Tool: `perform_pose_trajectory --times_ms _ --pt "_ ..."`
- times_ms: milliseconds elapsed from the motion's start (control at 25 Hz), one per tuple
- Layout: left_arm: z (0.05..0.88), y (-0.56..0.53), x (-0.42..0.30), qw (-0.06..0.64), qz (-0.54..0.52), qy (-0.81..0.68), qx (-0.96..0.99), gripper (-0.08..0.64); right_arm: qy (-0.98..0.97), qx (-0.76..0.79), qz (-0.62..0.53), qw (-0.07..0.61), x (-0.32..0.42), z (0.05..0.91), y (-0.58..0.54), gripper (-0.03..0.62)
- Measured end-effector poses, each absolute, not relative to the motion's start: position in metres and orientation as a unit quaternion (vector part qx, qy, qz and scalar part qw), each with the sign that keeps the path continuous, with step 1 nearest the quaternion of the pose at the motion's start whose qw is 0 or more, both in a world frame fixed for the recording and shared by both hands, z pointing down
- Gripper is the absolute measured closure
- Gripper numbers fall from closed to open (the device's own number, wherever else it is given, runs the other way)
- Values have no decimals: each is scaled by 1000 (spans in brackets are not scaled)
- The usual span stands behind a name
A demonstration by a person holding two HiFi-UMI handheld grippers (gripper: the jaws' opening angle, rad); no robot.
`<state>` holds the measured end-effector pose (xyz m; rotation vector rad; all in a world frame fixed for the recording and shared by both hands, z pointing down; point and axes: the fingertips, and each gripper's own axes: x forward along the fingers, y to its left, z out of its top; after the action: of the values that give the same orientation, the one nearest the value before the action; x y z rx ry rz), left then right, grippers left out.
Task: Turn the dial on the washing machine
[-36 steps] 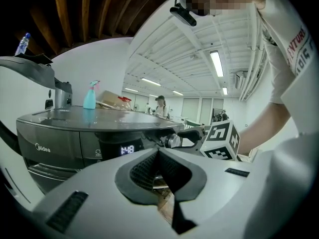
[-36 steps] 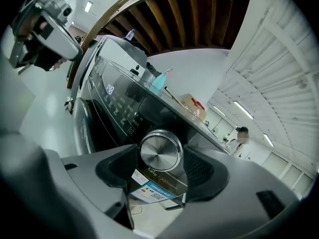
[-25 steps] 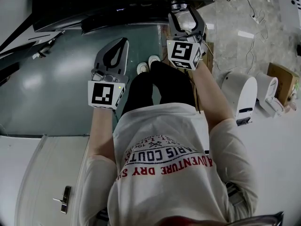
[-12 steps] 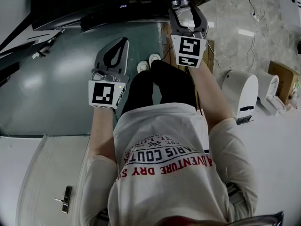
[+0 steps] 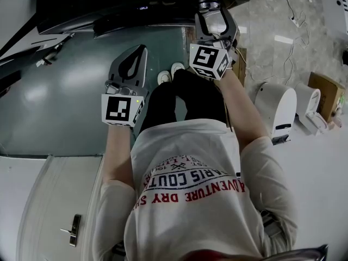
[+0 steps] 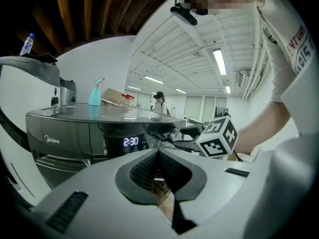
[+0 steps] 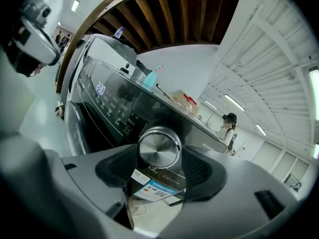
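Note:
The dark grey washing machine [image 6: 60,133] shows a lit display [image 6: 130,142] on its control panel. Its round silver dial [image 7: 159,147] lies between the pads of my right gripper [image 7: 160,158]. The jaws are opening, and a thin gap shows beside the dial. In the head view my right gripper [image 5: 210,8] reaches the dial [image 5: 206,4] at the machine's front edge. My left gripper [image 5: 142,49] hangs lower left over the floor. Seen from the left gripper view, the left gripper [image 6: 158,152] is shut on nothing.
A blue spray bottle [image 6: 94,92] and a box stand on the machine's top. White appliances [image 5: 277,112] and a cardboard box [image 5: 326,94] sit on the floor at the right. The person's shoes [image 5: 171,72] stand close to the machine.
My right gripper has rolled around the dial, its marker cube twisting one way and then the other. My left gripper has stayed where it was.

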<state>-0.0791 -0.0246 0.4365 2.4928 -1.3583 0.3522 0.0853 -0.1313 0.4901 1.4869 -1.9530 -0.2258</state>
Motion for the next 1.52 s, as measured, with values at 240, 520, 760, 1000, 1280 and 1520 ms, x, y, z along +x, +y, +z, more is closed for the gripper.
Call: perform_pose_trajectory --times_ms 240,520,760,1000,1280,1520 --pt "436 -27 -79 142 118 -472 862 545 -758 571 -43 313 85 491 -133 311" --pt "435 -29 -82 139 119 -476 860 545 -768 585 73 250 87 486 -136 311" --pt "431 -29 -84 135 119 -477 861 545 -774 582 125 215 93 492 -137 311" --pt "415 -27 -86 119 122 -476 863 545 -768 593 121 208 93 479 -135 310" --pt "377 -26 -89 94 111 -471 870 545 -797 563 105 192 78 429 -105 311" --pt "329 -22 -92 66 97 -464 878 545 -822 536 84 173 67 373 -80 392"
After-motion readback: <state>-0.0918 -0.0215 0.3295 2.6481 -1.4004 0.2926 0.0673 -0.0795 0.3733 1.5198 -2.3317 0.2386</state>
